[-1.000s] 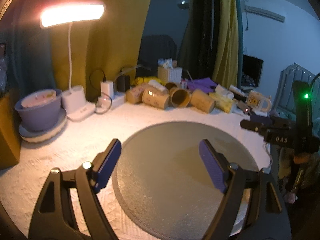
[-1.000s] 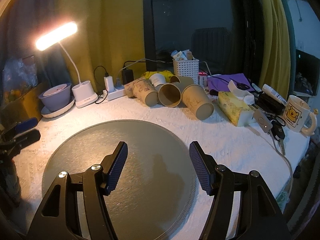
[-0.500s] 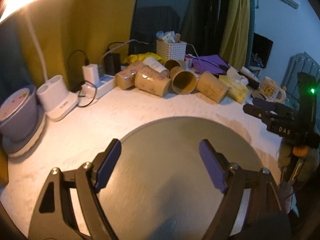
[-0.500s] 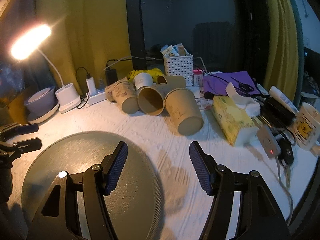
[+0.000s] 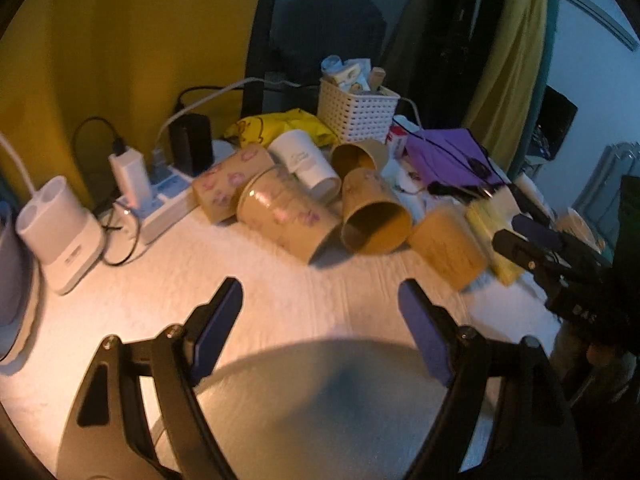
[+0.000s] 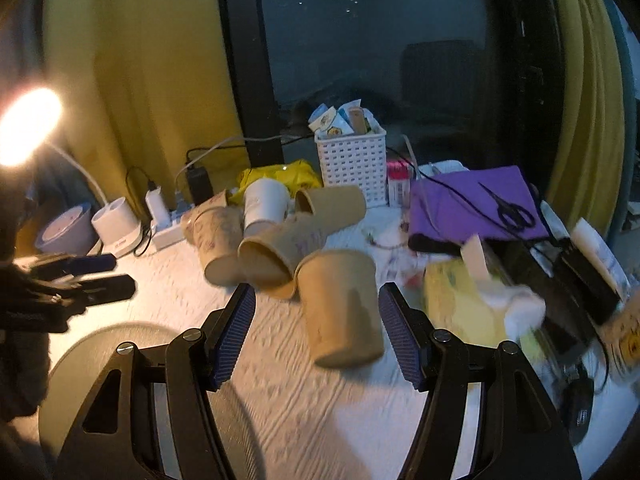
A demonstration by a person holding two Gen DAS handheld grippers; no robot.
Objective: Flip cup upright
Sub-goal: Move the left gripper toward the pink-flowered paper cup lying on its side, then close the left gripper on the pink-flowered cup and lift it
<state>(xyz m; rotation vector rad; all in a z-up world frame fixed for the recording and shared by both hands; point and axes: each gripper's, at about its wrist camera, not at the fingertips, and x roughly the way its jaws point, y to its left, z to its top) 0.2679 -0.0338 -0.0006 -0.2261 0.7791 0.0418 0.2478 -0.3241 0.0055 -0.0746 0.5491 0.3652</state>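
Several brown paper cups and one white cup (image 5: 305, 162) lie on their sides in a heap at the back of the white table. The nearest brown cup (image 6: 340, 307) lies with its base toward me, between the open fingers of my right gripper (image 6: 316, 332), not touching them. The same cup shows at the right of the heap in the left wrist view (image 5: 448, 245). My left gripper (image 5: 320, 332) is open and empty, short of a floral cup (image 5: 286, 214) and an open-mouthed cup (image 5: 374, 216).
A round grey mat (image 5: 320, 412) lies on the table under my grippers. A white basket (image 6: 351, 164), power strip (image 5: 154, 202), lamp base (image 5: 60, 230), purple folder (image 6: 476, 204) with scissors, and yellow tissue pack (image 6: 464, 300) crowd the back and right.
Both grippers moved forward toward the cup heap, off the grey mat. The right gripper now straddles the nearest brown cup. Both stay open.
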